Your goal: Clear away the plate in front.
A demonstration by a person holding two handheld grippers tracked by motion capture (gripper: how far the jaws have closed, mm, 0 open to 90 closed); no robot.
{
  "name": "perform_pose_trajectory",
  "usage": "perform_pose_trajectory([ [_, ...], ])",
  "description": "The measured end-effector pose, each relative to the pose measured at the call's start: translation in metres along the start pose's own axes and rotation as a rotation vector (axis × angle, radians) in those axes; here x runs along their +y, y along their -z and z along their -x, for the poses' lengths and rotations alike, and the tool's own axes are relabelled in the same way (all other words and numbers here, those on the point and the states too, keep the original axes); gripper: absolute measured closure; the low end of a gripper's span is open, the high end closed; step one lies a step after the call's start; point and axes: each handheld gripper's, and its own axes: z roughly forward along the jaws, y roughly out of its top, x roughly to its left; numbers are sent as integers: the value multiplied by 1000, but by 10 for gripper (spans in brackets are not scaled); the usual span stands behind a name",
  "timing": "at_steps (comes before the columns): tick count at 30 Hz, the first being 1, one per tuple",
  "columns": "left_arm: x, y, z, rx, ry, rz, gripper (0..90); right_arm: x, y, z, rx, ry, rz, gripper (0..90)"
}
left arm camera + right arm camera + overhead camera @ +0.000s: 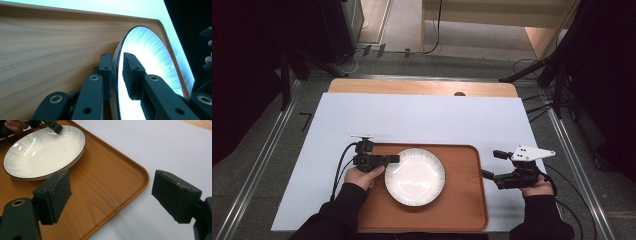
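Left gripper view cuts the plate (150, 62) off at the bottom edge, and glare washes out its ribbing. Can't tell if the pads (133, 75) actually press the rim. Tray (105, 195) runs off-frame in the right gripper view.

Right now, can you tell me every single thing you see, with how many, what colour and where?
plate: one, white with a dark rim, on the tray, left of its middle.
tray: one, orange-brown wood look, at the near edge of the sheet.
sheet: one, pale white, spread over the table.
table: one, light wood, showing beyond the sheet.
left gripper: one, black, its jaws around the plate's left rim, with a gap at the inner pad.
right gripper: one, black with a grey plate on top, open, over the tray's right edge.
sleeves: two, black, at the bottom of the high view.
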Motion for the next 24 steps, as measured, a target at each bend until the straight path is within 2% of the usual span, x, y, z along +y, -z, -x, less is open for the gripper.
perform_pose_trajectory([
  [6, 1, 1, 0, -1, -15, 4, 753, 0, 0, 0, 2, -5, -6, 165],
  [13, 4, 5, 2, -12, -33, 12, 689, 0, 0, 0, 3, -6, -6, 165],
  [18, 11, 18, 4, -33, -34, 45, 630, 0, 0, 0, 3, -6, -5, 165],
  [21, 13, 23, 4, -29, -41, 42, 589, 0, 0, 0, 4, -5, -10, 165],
  [24, 15, 31, 7, -1, -69, 27, 541, 0, -1, 0, 6, -3, -11, 165],
])
